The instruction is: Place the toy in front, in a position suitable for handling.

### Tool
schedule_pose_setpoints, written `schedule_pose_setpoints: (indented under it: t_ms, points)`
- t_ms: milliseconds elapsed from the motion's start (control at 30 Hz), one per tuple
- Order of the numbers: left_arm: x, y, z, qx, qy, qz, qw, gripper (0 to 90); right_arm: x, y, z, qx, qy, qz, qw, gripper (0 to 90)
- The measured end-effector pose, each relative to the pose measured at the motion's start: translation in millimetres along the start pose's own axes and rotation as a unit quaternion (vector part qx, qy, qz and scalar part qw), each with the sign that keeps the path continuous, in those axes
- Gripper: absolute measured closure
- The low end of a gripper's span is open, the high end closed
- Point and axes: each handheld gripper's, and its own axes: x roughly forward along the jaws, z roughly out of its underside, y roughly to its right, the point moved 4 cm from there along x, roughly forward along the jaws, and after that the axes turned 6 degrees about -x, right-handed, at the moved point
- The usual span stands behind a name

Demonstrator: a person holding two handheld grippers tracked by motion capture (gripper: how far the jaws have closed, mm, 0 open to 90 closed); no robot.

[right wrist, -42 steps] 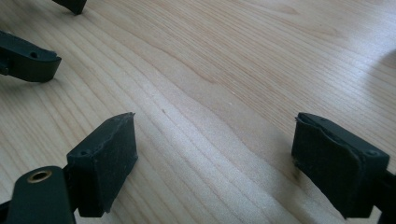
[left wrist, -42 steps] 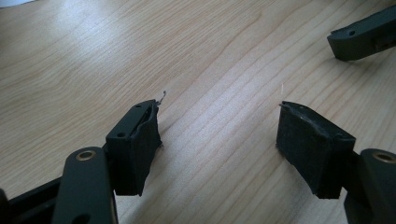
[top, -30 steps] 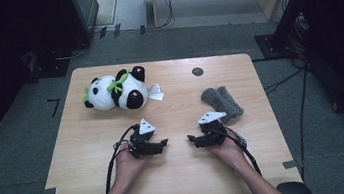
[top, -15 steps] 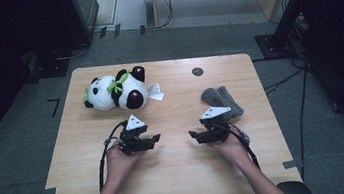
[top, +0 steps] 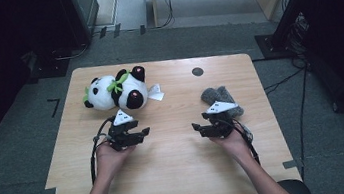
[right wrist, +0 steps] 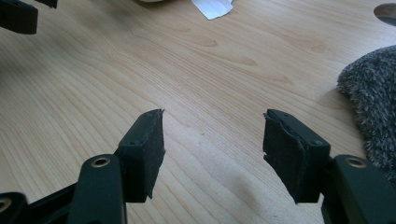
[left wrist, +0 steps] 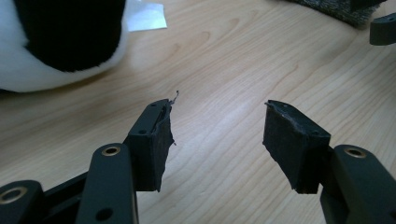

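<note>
The left gripper (top: 132, 132), near the black-and-white plush panda (top: 116, 90) toward the bench's far-left corner, and the right gripper (top: 209, 126), beside the grey fuzzy cloth (top: 220, 98) near the right edge, have just been closing their fingers on nothing; narrowed gaps risk nudging the soft things aside.

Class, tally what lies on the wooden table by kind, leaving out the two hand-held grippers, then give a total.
Plush panda toys: 1
White paper tags, beside the panda: 1
Grey fuzzy cloth items: 1, possibly a pair, I cannot tell
Dark round spots on the tabletop: 1
Total: 4
</note>
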Motion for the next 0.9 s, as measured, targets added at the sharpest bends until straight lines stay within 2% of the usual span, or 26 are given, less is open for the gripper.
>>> schedule_pose_setpoints:
  t_ms: [33, 67, 100, 200, 233, 467, 533, 567, 633, 800, 900]
  points:
    - [-1.3, -1.5, -1.2, 0.001, -0.002, -0.001, 1.0, 42.0, 0.1, 1.1, -0.6, 0.0, -0.003, -0.002, 1.0, 39.2]
    - [-2.1, -3.2, -2.7, 0.002, -0.004, 0.0, 1.0, 43.7, 1.0, 4.4, -3.1, 0.011, -0.011, -0.015, 0.9998, 39.1]
    - [-3.4, -7.5, -7.3, 0.0, -0.005, 0.003, 1.0, 44.0, 1.2, 6.1, -3.8, 0.018, -0.01, -0.017, 0.9996, 39.1]
    - [-4.1, -11.1, -12.1, -0.003, -0.003, 0.005, 1.0, 44.2, 2.1, 9.3, -4.1, 0.019, -0.01, -0.013, 0.9997, 38.9]
    - [-4.8, -13.9, -15.6, -0.002, -0.006, 0.004, 1.0, 44.3, 2.8, 12.7, -3.1, 0.003, -0.013, 0.002, 0.9999, 39.3]
    - [-9.4, -23.8, -21.5, -0.009, -0.011, 0.002, 0.9999, 45.8, 2.8, 17.4, -4.5, 0.004, -0.003, 0.005, 1.0, 43.1]
    - [-11.5, -28.1, -23.6, -0.01, -0.008, -0.006, 0.9999, 45.9, 2.8, 17.7, -4.7, 0.004, -0.003, 0.006, 1.0, 43.6]
    - [-13.9, -32.4, -26.3, -0.016, -0.004, -0.007, 0.9998, 46.1, 3.7, 18.7, -6.1, 0.009, -0.013, -0.004, 0.9999, 43.7]
    - [-16.8, -37.6, -29.8, -0.016, 0.001, -0.011, 0.9998, 46.2, 4.7, 19.7, -7.4, 0.012, -0.016, -0.012, 0.9997, 44.1]
    - [-20.9, -48.2, -36.0, -0.021, 0.007, -0.018, 0.9996, 46.8, 6.6, 20.5, -8.5, 0.008, -0.02, -0.011, 0.9997, 44.7]
    - [-25.0, -59.7, -42.7, -0.029, 0.017, -0.019, 0.9993, 47.3, 7.3, 20.1, -8.8, 0.005, -0.02, -0.012, 0.9997, 44.7]
